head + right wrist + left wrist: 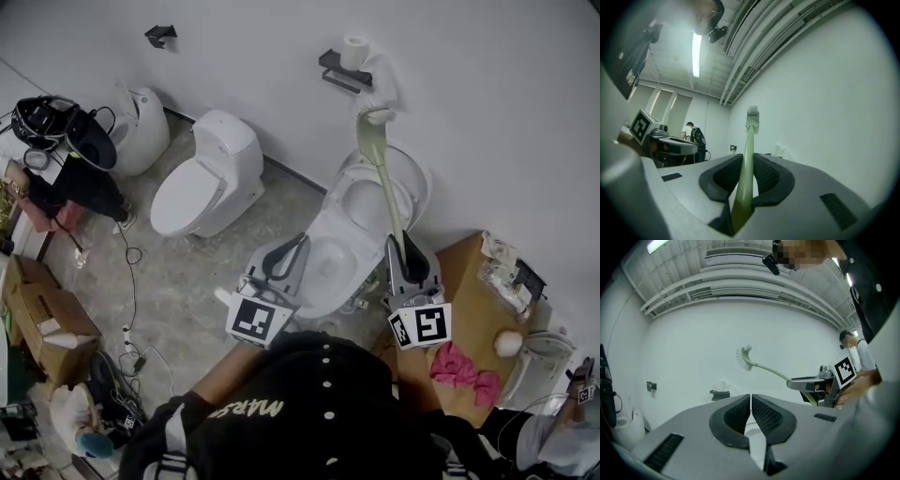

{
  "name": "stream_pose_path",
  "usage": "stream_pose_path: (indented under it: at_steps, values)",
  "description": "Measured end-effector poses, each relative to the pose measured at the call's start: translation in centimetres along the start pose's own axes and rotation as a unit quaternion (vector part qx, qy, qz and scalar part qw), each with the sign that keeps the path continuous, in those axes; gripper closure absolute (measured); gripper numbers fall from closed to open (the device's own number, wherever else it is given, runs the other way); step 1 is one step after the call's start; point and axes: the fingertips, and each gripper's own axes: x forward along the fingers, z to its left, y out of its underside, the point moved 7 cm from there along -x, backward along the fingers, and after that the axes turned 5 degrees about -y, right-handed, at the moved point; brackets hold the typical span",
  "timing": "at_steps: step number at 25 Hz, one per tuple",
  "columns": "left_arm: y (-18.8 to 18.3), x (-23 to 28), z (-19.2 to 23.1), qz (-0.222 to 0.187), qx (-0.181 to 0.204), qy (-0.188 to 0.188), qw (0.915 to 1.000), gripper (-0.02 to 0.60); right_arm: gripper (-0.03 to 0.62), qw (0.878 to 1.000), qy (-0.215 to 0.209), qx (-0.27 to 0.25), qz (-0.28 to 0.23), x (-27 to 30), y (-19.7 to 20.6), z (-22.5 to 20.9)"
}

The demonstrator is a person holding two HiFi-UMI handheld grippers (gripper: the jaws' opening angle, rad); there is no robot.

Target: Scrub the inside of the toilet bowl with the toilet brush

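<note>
Fingers of the left gripper (298, 246) are pressed together with nothing between them, beside the smooth, round white toilet bowl (323, 225). The right gripper (403, 246) squeezes the thin green toilet brush (384, 178), with its bristles high above the bowl.

White wall (487, 103), grey concrete floor (187, 281), cardboard boxes (42, 319), ceiling strip light (697, 54)

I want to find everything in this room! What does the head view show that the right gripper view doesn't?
Only the head view shows the open toilet bowl, a second toilet with its lid down, and a pink cloth. Only the right gripper view shows the ceiling light and a person with a backpack. Both show the green toilet brush, clamped in the right hand-held gripper.
</note>
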Motion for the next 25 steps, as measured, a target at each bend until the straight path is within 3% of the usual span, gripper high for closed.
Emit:
stream_pose_path:
  at_steps: [25]
  values:
    - [-0.4,0.6,0.7,-0.013,0.001,0.002,0.9999,0.546,0.507,1.000,-0.002,-0.021,-0.002,1.4,-1.2,1.2]
